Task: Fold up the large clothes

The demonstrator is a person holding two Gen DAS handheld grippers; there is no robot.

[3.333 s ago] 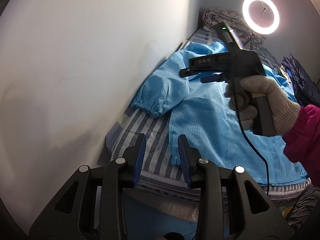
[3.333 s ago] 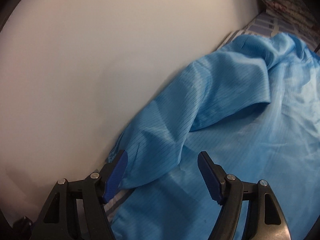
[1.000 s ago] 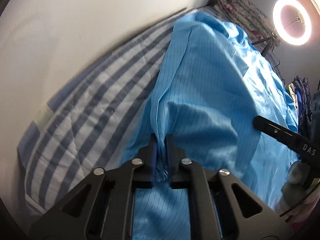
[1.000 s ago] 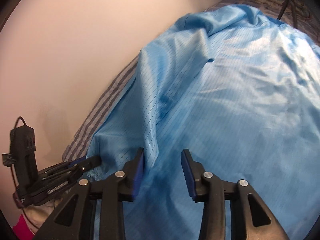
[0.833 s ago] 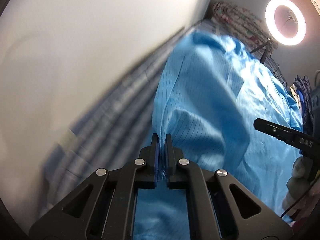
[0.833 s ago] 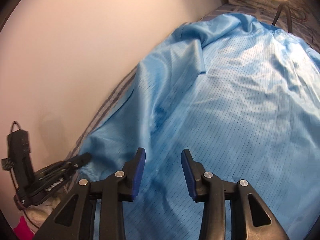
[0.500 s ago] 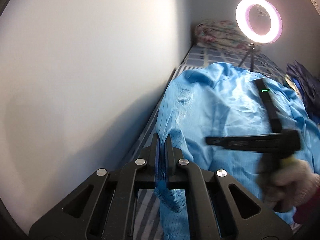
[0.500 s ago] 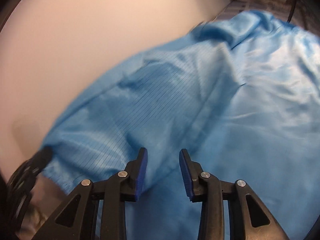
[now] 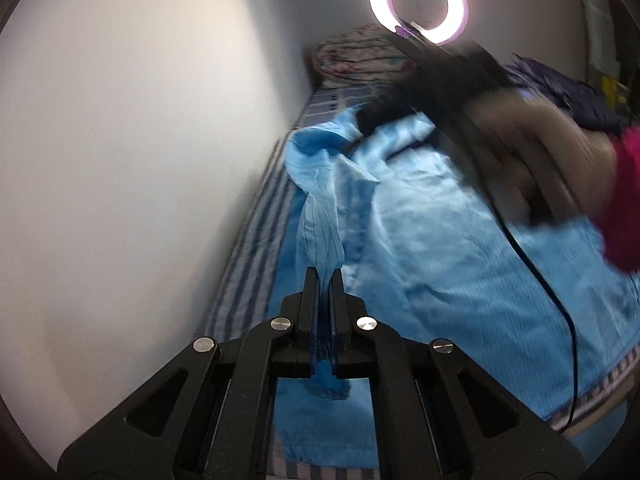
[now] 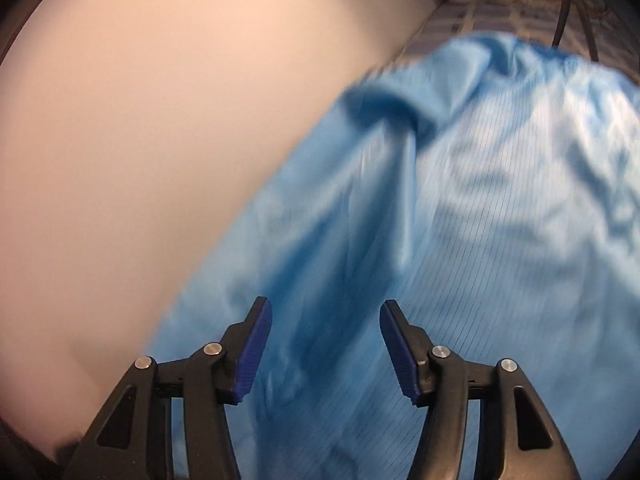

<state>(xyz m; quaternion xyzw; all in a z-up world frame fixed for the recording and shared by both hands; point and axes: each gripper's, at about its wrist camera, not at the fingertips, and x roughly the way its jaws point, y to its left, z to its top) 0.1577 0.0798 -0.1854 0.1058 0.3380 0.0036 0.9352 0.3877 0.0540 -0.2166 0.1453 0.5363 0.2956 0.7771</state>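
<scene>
The blue garment [image 9: 440, 240] is spread over the striped bed [image 9: 256, 256] beside the wall [image 9: 140, 140], and its sleeve [image 9: 320, 236] is pinched at the cuff between the pressed-together jaws of the left gripper [image 9: 324, 280]. The right gripper [image 10: 325, 320] is held spread and empty above the garment's body. The sleeve would best be carried away from the wall and laid flat across the garment's body, with the cuff released only once the cloth rests smooth.

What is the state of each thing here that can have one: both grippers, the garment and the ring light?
Left gripper: shut on the sleeve, lifting it taut.
Right gripper: open, holding nothing, over the garment.
Garment: spread on the striped bed, not yet folded.
Ring light: on.
</scene>
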